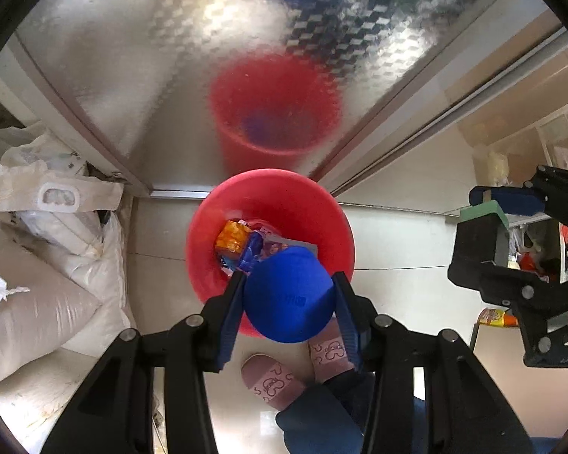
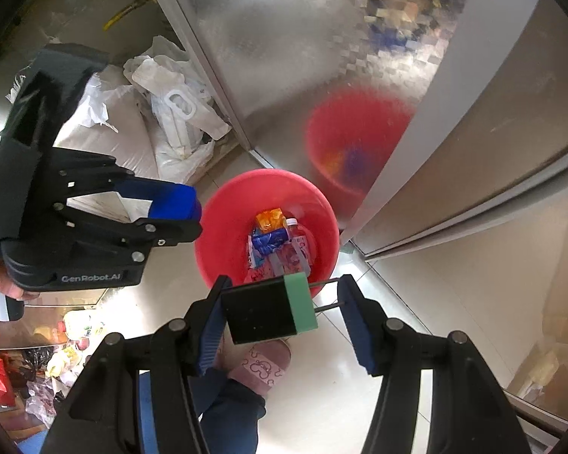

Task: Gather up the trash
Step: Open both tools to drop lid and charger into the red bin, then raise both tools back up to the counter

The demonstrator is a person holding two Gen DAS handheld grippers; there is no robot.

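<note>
A red bin (image 1: 208,265) stands on the pale floor against a frosted glass door, with an orange wrapper (image 1: 231,240), a blue wrapper (image 2: 269,242) and a plastic bottle (image 2: 299,232) inside. My left gripper (image 1: 289,280) is shut on a round blue cup (image 1: 287,299), hanging over the bin's near rim. My right gripper (image 2: 284,314) is shut on a black plug block with a green face (image 2: 261,312); its two metal prongs reach the right pad. This block hangs just above the rim of the red bin (image 2: 216,234). Each gripper shows in the other's view: right gripper (image 1: 481,227), left gripper (image 2: 181,208).
White sacks and plastic bags (image 1: 45,257) are piled left of the bin. The frosted door (image 1: 170,56) mirrors the bin. A person's pink slippers (image 1: 272,382) and blue trouser legs stand right below the grippers. Cluttered goods (image 2: 56,359) lie at the lower left.
</note>
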